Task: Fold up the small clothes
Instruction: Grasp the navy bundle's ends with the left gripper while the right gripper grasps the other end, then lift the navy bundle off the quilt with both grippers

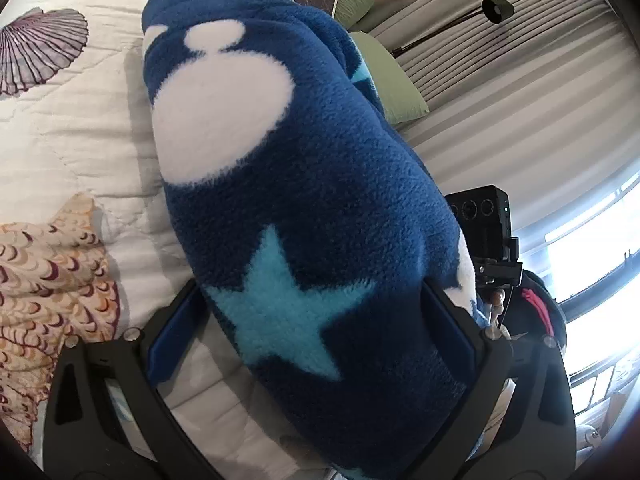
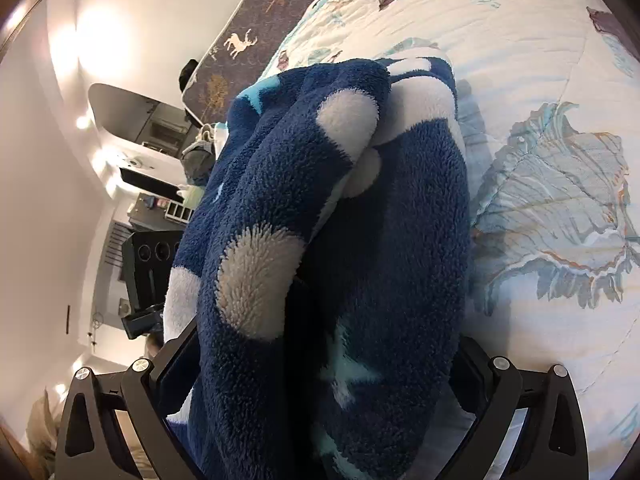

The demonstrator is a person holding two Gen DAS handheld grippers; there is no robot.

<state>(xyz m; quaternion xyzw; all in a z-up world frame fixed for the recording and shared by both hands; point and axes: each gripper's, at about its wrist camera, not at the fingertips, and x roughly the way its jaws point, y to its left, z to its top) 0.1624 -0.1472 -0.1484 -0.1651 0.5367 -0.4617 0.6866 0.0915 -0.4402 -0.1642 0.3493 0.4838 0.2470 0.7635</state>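
Between both grippers' spread jaws, the fleece garment (image 1: 304, 208) hides fingertips; contact seemingly loose.

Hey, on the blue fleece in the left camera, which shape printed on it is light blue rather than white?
The star low on the fleece garment, nearest the camera. The rounded patches farther up are white.

A blue fleece garment (image 1: 304, 184) lies between the wide-spread fingers of the left hand-held gripper (image 1: 312, 320), over a shell-print quilt (image 1: 68, 128).
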